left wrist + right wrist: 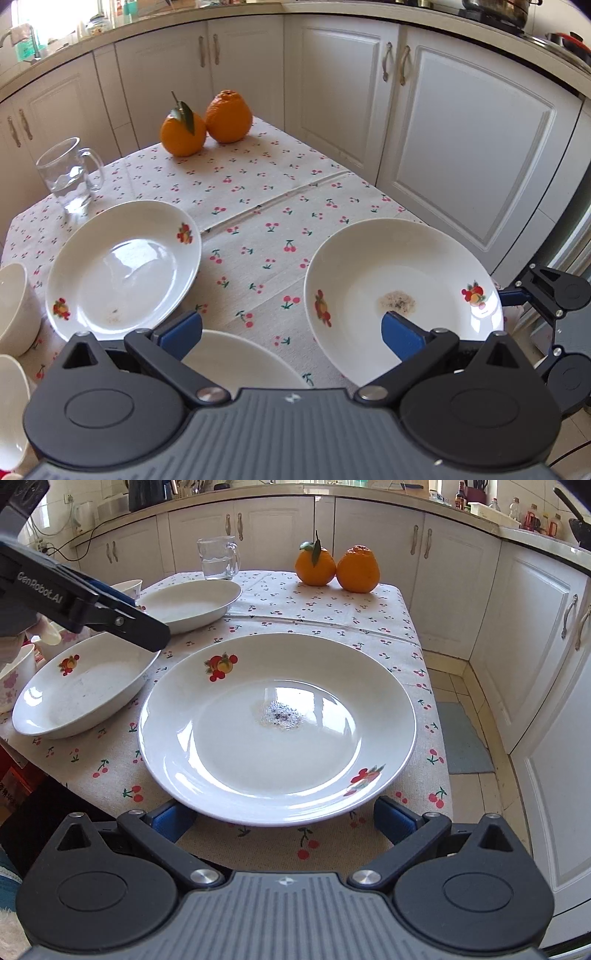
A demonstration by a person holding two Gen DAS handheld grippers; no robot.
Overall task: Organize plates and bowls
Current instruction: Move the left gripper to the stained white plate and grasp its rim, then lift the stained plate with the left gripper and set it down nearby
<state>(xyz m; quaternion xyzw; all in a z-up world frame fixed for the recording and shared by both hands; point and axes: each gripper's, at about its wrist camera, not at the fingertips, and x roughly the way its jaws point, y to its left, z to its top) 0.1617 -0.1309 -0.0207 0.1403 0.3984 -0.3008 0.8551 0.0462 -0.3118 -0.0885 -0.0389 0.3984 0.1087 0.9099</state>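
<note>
The soiled plate (277,727) is seen at frame centre of the right wrist view, directly ahead of the right gripper (284,818), whose jaws are spread wide either side of the near rim, nothing held. The left gripper (291,332) is likewise wide open and empty, with that plate at its lower right. The right gripper is judged nearer.

Black tool (284,821), blue fingertips (173,819)
</note>
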